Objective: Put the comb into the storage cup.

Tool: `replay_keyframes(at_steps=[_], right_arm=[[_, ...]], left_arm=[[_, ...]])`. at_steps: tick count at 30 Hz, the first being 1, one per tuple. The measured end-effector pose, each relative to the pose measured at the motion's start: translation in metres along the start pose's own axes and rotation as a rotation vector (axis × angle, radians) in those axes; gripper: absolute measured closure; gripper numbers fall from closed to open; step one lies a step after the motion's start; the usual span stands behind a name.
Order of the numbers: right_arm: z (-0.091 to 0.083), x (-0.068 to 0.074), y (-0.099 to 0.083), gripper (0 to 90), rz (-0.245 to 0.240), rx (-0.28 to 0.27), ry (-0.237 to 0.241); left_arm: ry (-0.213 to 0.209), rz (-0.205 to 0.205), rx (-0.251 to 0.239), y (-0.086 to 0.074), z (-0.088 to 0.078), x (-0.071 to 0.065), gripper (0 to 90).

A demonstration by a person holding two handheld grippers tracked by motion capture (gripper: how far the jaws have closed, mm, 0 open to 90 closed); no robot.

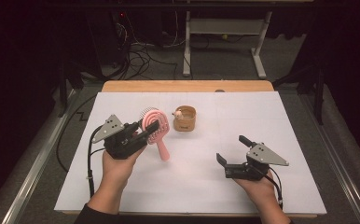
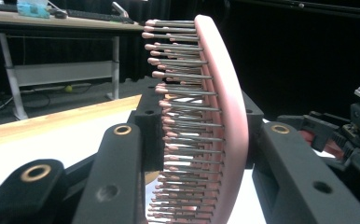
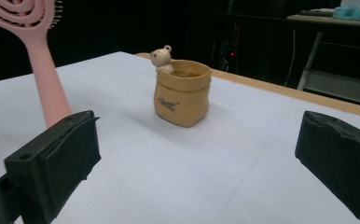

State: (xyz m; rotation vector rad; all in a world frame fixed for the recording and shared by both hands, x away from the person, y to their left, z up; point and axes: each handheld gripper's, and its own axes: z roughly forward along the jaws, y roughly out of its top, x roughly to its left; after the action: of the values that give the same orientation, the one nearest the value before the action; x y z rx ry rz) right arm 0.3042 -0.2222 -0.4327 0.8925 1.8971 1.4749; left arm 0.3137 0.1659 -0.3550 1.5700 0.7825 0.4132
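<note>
The left claw (image 1: pixel 151 129) is clamped on the head of a pink hairbrush (image 1: pixel 156 130), one jaw against the bristles and one against the back; the handle hangs down from the jaws toward the white desk (image 1: pixel 192 186). The right claw (image 1: pixel 233 149) stands wide open with nothing between its jaws. Ahead of it, well apart, sits a small tan pot (image 3: pixel 182 92) with a bear figure on its rim.
</note>
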Motion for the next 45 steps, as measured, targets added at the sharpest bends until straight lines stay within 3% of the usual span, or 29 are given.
replay_keyframes(at_steps=[9, 17, 22, 31, 45], right_arm=[[-0.03, -0.021, -0.014, 0.3, 0.021, 0.007, -0.066], [-0.044, -0.029, -0.023, 0.3, 0.056, 0.007, -0.09], [-0.046, -0.035, -0.026, 0.3, 0.081, -0.006, -0.094], [-0.046, -0.035, -0.026, 0.3, 0.083, -0.013, -0.098], [-0.047, -0.035, -0.026, 0.3, 0.077, -0.02, -0.094]], left_arm=[[0.028, 0.007, -0.01, 0.001, -0.007, 0.007, 63.5], [0.041, 0.011, -0.013, 0.001, -0.006, 0.008, 63.6], [0.043, 0.005, -0.025, 0.001, -0.006, 0.007, 63.6], [0.043, 0.011, -0.037, 0.005, -0.002, 0.008, 63.6], [0.021, -0.014, -0.056, 0.016, 0.021, 0.006, 63.6]])
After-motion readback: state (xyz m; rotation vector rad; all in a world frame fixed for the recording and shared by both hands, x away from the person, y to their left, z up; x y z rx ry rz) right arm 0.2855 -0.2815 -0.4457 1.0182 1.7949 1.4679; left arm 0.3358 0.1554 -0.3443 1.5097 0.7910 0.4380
